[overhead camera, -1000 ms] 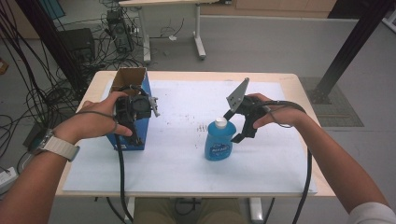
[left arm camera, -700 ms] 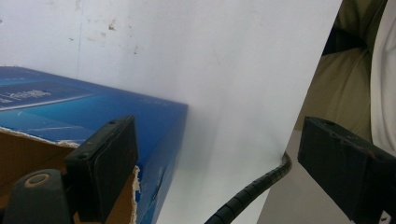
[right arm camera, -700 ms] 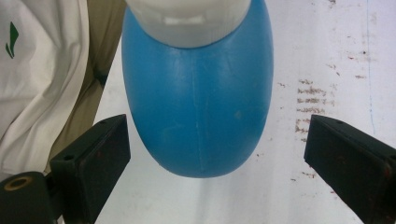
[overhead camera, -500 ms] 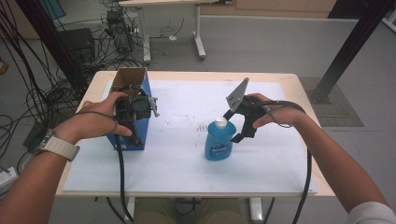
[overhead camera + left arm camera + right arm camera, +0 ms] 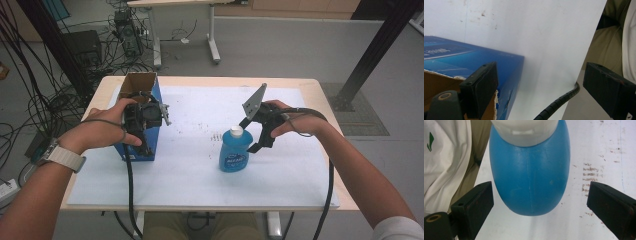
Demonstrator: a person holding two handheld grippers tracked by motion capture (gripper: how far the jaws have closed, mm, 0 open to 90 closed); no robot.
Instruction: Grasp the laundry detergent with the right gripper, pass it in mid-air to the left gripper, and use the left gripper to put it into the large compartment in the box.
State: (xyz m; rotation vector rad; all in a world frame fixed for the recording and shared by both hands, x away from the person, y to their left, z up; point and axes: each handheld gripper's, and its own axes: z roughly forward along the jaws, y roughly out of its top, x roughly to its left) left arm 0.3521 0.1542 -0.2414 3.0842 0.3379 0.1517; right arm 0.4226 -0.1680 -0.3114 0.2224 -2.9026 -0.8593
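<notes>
An open-topped blue cardboard box (image 5: 155,94) stands at the table's left. My left gripper (image 5: 144,144) hangs over its near end, jaws pointing down. In the left gripper view the box (image 5: 461,57) lies under the left jaw and its blue wall runs just inside it. The left gripper (image 5: 540,80) is wide open and presses on nothing. A blue bottle (image 5: 233,156) with a white cap stands mid-table. My right gripper (image 5: 257,144) is close to its right side. In the right gripper view the bottle (image 5: 531,177) sits between the jaws of the open right gripper (image 5: 539,197), with a gap on each side.
A white sheet (image 5: 200,175) covers the wooden table. The left gripper's cable (image 5: 129,190) drops over the front edge. On the floor behind are a tangle of cables (image 5: 45,95) at the left, a desk leg (image 5: 214,45) and a black post (image 5: 370,55) at the right.
</notes>
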